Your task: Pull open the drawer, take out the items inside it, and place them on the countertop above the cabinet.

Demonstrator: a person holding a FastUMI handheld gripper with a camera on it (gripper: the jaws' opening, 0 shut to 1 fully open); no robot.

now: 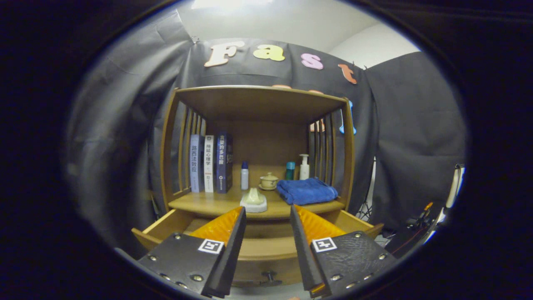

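Note:
The wooden cabinet's drawer is pulled out toward me, its front panel and dark knob low between my fingers. My gripper is open above the drawer with nothing between its fingers. The fingers hide most of the drawer's inside, so its contents cannot be seen. On the countertop just beyond the fingertips sits a small pale item on a white base. A folded blue towel lies to its right.
Three upright books stand at the countertop's left. A small white bottle, a lidded cup on a saucer, a teal bottle and a pump bottle stand along the back. Slatted wooden sides and a top shelf enclose the countertop.

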